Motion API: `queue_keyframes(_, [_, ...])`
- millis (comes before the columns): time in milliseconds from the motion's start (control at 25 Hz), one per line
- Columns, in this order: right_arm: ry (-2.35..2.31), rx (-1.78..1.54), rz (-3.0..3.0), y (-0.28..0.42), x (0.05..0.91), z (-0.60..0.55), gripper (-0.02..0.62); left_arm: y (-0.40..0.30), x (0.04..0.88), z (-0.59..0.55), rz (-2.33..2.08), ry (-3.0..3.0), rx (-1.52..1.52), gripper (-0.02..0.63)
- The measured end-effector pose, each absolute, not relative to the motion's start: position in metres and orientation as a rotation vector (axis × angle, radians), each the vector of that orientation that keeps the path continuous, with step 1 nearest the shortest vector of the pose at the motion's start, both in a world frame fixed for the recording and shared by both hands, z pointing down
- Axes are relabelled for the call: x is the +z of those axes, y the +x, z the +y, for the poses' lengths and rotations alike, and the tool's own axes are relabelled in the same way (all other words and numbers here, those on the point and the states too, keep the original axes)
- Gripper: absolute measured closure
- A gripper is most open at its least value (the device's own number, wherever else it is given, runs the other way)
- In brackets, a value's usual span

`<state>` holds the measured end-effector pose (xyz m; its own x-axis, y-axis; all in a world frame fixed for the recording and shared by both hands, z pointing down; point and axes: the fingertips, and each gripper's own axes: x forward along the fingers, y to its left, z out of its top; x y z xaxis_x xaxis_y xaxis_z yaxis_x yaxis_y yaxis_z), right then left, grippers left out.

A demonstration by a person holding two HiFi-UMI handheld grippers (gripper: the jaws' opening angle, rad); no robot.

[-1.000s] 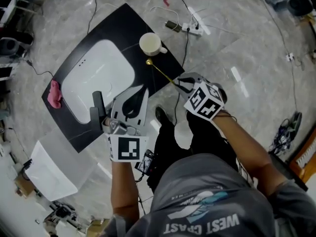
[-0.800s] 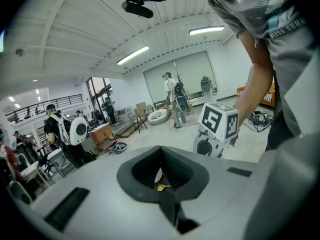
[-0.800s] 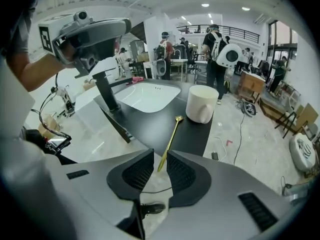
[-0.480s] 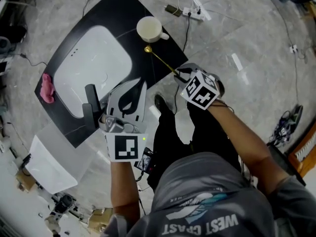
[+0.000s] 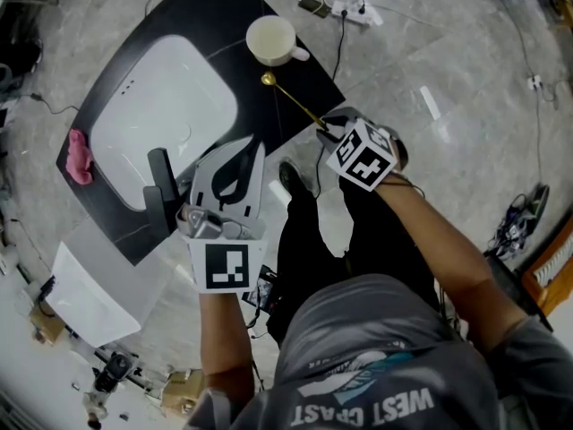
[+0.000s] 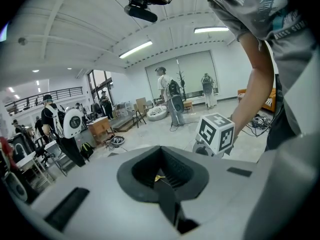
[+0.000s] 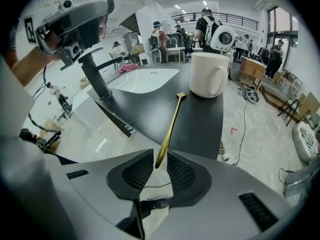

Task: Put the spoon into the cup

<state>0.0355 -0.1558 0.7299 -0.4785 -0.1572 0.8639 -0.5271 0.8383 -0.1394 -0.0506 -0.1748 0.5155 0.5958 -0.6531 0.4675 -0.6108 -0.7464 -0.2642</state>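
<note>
A white cup (image 5: 271,40) (image 7: 209,74) stands at the far corner of the black counter (image 5: 206,25). A thin gold spoon (image 5: 291,99) (image 7: 171,126) points its bowl at the cup's foot, just short of it. My right gripper (image 5: 327,131) (image 7: 159,166) is shut on the spoon's handle end, at the counter's edge. My left gripper (image 5: 255,149) (image 6: 160,179) hovers over the counter's near edge, jaws together with nothing in them. In the right gripper view the left gripper (image 7: 70,19) shows at the upper left.
A white sink (image 5: 166,115) is set into the counter, with a black faucet (image 5: 161,182) at its near side. A pink cloth (image 5: 79,155) lies on the counter's left end. A power strip and cables (image 5: 354,12) trail on the floor beyond the cup.
The counter, cup and grippers have all slid up in the head view. The spoon stays in the right gripper, still pointing at the cup.
</note>
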Motion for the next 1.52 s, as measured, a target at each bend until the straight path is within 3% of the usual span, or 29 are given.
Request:
queue_keyframes(600, [0.566,0.498,-2.069,0.041,0.724,-0.159,0.565,-0.047,0.512,-0.173,1.075,-2.734,-0.849,0.604])
queue_keyframes(1520, [0.673,0.438,-2.091,0.057,0.668,-0.187,0.565,-0.049,0.466,-0.182,1.045,-2.668,-0.797,0.604])
